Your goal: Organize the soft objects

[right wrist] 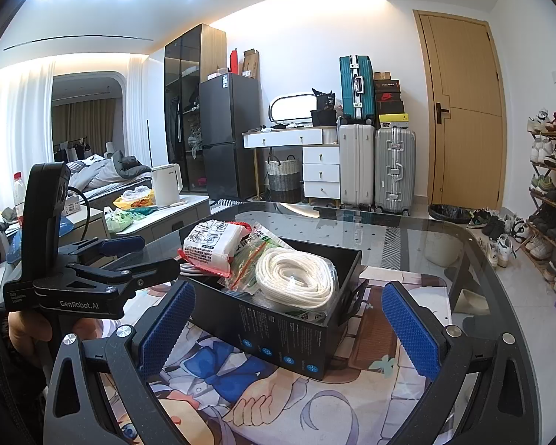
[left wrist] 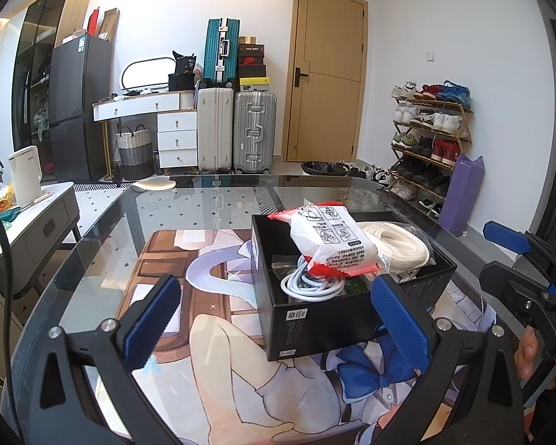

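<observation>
While both grippers, left [left wrist: 278, 315] and right [right wrist: 287, 328], hover spread and empty, one table [left wrist: 189, 204] bears one mat [left wrist: 211, 319], one black box [left wrist: 337, 319] holding one rope coil [right wrist: 296, 278], one white packet [left wrist: 333, 241], one cable [left wrist: 311, 283].

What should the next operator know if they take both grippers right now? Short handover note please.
Left gripper: jaws open, empty, facing the black box on the printed mat.
Right gripper: jaws open, empty, facing the same box from its other side.
In the box: white rope coil, red-and-white packet lying on top, white cable, zip bag.
Done: these soft items sit in the box.
Left: none visible on the mat outside the box; the packet rides above the rim, so perhaps press it down.
</observation>
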